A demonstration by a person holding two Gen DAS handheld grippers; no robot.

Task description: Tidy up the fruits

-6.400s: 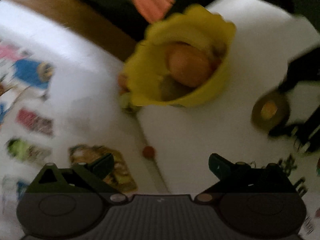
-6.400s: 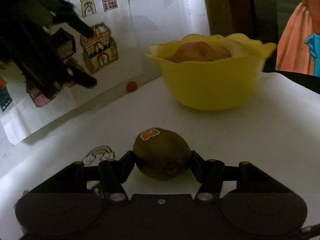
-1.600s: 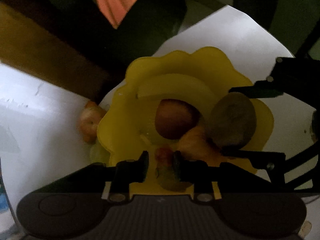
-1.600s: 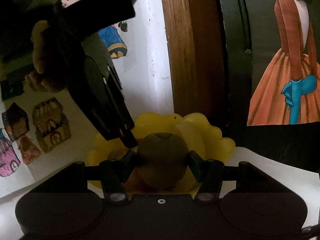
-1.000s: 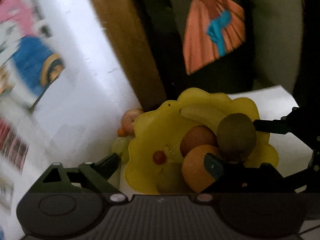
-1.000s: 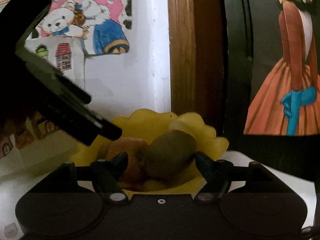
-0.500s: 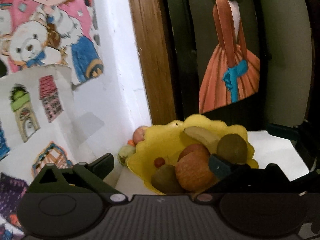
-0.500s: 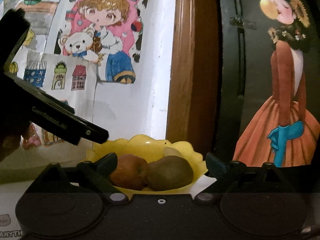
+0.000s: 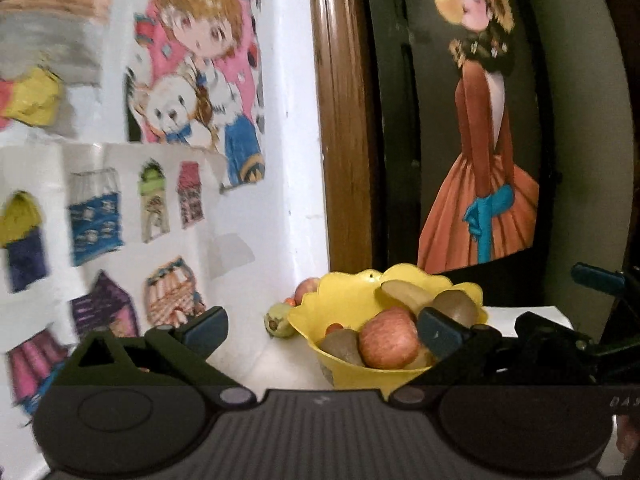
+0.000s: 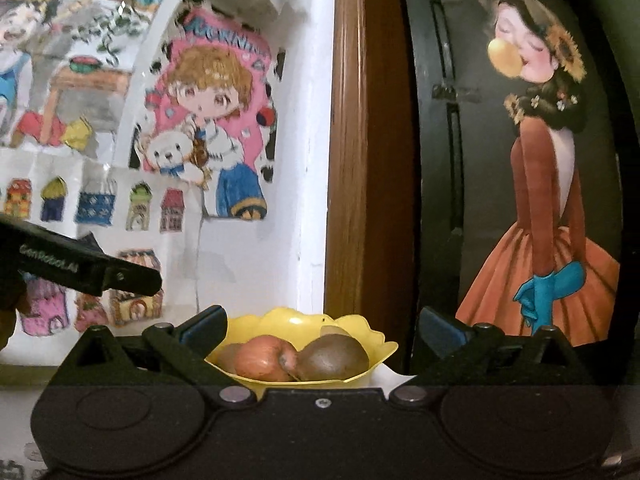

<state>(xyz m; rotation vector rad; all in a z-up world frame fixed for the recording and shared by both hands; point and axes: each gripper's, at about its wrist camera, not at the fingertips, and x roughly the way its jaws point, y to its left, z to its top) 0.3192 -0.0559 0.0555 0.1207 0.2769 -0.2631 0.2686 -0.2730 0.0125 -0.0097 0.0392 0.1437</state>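
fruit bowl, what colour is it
Yellow, with a scalloped rim: the bowl shows best in the left wrist view, holding an apple and kiwis.

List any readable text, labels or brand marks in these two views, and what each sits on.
"GenRoboLAI", roughly; small and hard to make out: on the left gripper's finger in the right wrist view.
"MORNING", partly cut off: top of the pink cartoon drawing on the wall.
"DAS", cut off at the frame edge: on the left gripper's body in the left wrist view.
Nothing readable on the fruit or the yellow bowl.
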